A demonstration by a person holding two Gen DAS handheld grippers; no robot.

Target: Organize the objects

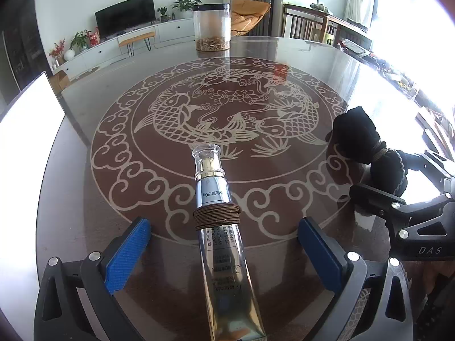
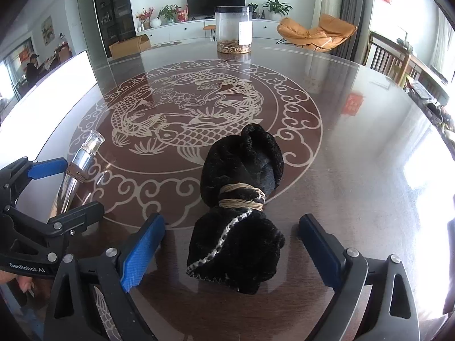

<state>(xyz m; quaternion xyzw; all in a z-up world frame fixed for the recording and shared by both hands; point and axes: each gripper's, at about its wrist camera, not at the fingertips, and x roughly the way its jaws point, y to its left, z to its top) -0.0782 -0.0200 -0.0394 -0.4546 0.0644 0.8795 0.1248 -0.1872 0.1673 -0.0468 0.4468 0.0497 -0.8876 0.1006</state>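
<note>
**A:** What sits between the two tools, and where?

**B:** On a round glass-topped table etched with a koi design, two things lie side by side but apart. In front of the left gripper is an eye cream tube, flat on the glass, its crimped end towards the camera and its clear cap pointing to the table's centre. In front of the right gripper is a black plush bundle, also resting on the glass.

**A:** Is either one held?

**B:** No. Both pairs of blue-padded jaws stand wide, one pad on each side of its object with bare glass between pad and object. That straddling suggests each tool is lined up to close on what lies between its fingers.

**A:** How do the objects look?

**B:** The tube is glossy and silver-gold with printed text, and a brown elastic band is coiled several times around it below the neck. The bundle is fuzzy black fabric with a pale stitched edge, cinched in the middle by many turns of tan cord; it may be a rolled glove or sock, but I cannot tell which.

**A:** Anything else nearby?

**B:** A clear plastic jar with a dark lid stands at the far edge, well apart, holding a thin layer of brownish bits. It may be the intended container.
</note>
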